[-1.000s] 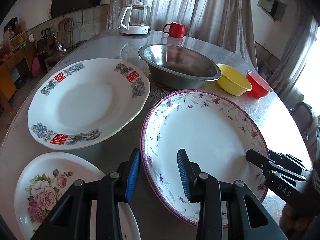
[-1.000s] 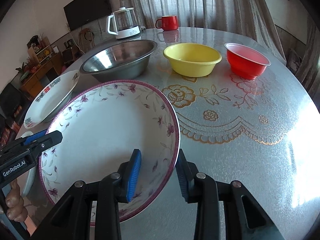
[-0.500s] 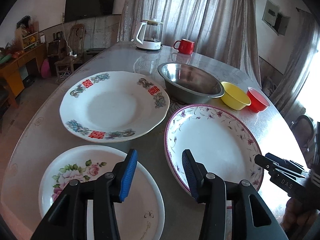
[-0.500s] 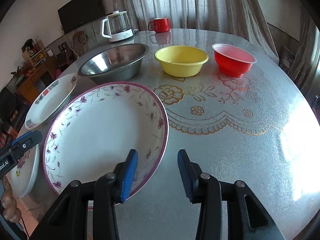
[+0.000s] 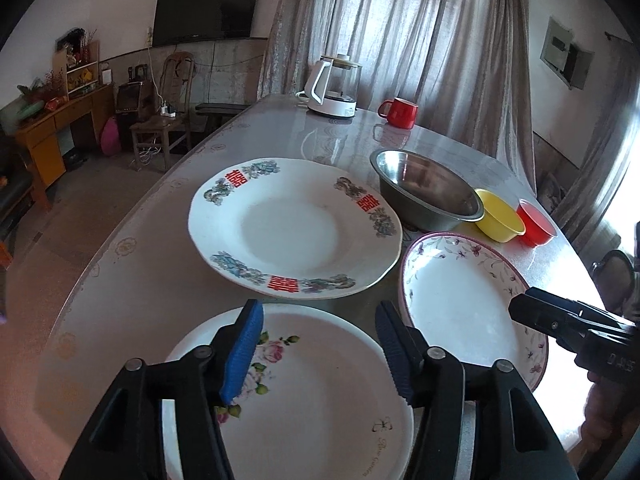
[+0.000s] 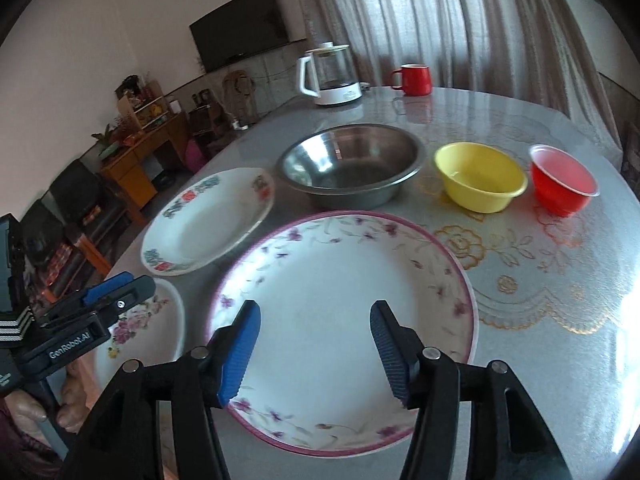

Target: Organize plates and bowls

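My left gripper (image 5: 318,344) is open and empty above a white plate with a pink rose (image 5: 320,396). My right gripper (image 6: 314,350) is open and empty above the purple-rimmed floral plate (image 6: 344,280), which also shows in the left wrist view (image 5: 460,292). A white plate with red characters (image 5: 292,232) lies behind them. A steel bowl (image 6: 352,164), a yellow bowl (image 6: 478,176) and a red bowl (image 6: 564,178) stand in a row further back.
A white kettle (image 6: 328,76) and a red mug (image 6: 414,78) stand at the far end of the grey table (image 6: 560,280). The table's left edge (image 5: 120,248) drops to the floor, with chairs and a wooden cabinet beyond.
Both grippers have pulled back and up from the purple-rimmed plate and opened wider. The left one has swung left, over the rose plate. The plate now lies free on the table.
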